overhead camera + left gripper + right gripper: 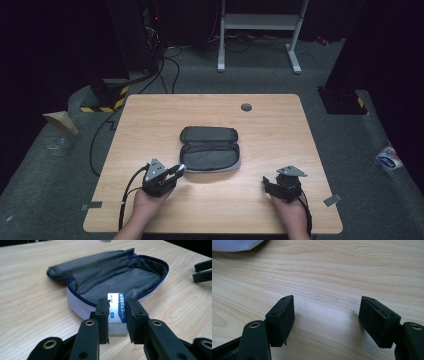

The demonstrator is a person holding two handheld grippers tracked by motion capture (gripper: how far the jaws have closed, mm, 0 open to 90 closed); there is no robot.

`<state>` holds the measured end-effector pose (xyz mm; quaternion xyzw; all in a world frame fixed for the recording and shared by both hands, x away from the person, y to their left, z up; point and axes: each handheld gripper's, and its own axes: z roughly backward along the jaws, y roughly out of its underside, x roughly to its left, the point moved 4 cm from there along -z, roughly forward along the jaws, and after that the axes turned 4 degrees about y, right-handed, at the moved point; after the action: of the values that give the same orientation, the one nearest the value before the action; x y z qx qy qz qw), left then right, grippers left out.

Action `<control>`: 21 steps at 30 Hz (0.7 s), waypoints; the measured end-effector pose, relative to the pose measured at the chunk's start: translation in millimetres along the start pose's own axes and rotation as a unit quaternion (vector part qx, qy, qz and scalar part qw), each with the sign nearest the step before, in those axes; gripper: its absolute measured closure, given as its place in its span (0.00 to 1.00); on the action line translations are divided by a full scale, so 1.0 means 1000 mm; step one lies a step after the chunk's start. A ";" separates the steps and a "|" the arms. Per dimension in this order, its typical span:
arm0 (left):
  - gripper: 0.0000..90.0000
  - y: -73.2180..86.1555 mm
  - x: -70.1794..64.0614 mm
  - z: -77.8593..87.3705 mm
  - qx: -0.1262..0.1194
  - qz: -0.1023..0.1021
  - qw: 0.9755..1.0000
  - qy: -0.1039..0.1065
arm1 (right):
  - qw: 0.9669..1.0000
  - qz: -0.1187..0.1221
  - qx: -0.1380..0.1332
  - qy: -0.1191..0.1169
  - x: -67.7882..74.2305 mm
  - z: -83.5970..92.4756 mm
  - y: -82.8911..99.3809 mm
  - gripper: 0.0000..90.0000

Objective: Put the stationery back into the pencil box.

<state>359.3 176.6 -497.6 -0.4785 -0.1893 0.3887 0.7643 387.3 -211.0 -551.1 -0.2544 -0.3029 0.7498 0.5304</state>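
Left hand (pixel 146 204): coming in from the table's near edge, forearm angling up and slightly right, wrist holding the tool low over the wood.
Left gripper (pixel 176 171): pointing toward the near left corner of the pencil case; its jaws are clamping an eraser, one pad pressing on each long side.
Eraser (pixel 116 311): white block in a blue-and-white sleeve, sitting between the pads, hanging just in front of the case's near rim and partly over it.
Pencil case (pixel 210 148): lying unzipped at the table's middle, lid folded back, grey lining facing up.
Right hand (pixel 290 210): resting near the table's near right edge, well apart from the case.
Right gripper (pixel 326 321): jaws standing wide apart, gripping nothing, bare wood showing between them.
Table (pixel 150 115): light wood, carrying everything.
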 end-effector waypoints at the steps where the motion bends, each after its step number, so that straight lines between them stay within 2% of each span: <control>1: 0.81 -0.002 0.000 0.000 -0.002 -0.003 1.000 -0.001 | 1.000 0.000 0.000 0.000 0.000 0.000 0.000 0.32; 5: 0.81 -0.005 0.000 -0.003 -0.005 0.009 1.000 0.003 | 1.000 0.000 0.000 0.001 0.000 0.001 0.001 0.32; 10: 0.81 -0.014 0.003 -0.009 -0.008 0.008 1.000 0.004 | 1.000 0.002 -0.001 -0.001 0.000 0.000 0.000 0.32; 13: 0.81 -0.021 0.005 -0.011 -0.011 0.019 1.000 0.009 | 1.000 0.002 -0.001 -0.001 0.000 0.000 0.000 0.32; 18: 0.81 -0.030 0.005 -0.015 -0.013 0.016 1.000 0.007 | 1.000 0.001 0.000 -0.001 0.000 0.001 0.001 0.32; 21: 0.81 -0.033 0.006 -0.019 -0.012 0.021 1.000 0.007 | 1.000 0.001 0.000 -0.001 0.000 0.001 0.001 0.32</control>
<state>389.3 162.1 -477.7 -0.4946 -0.1785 0.3993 0.7510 386.0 -211.3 -551.1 -0.2542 -0.3032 0.7503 0.5296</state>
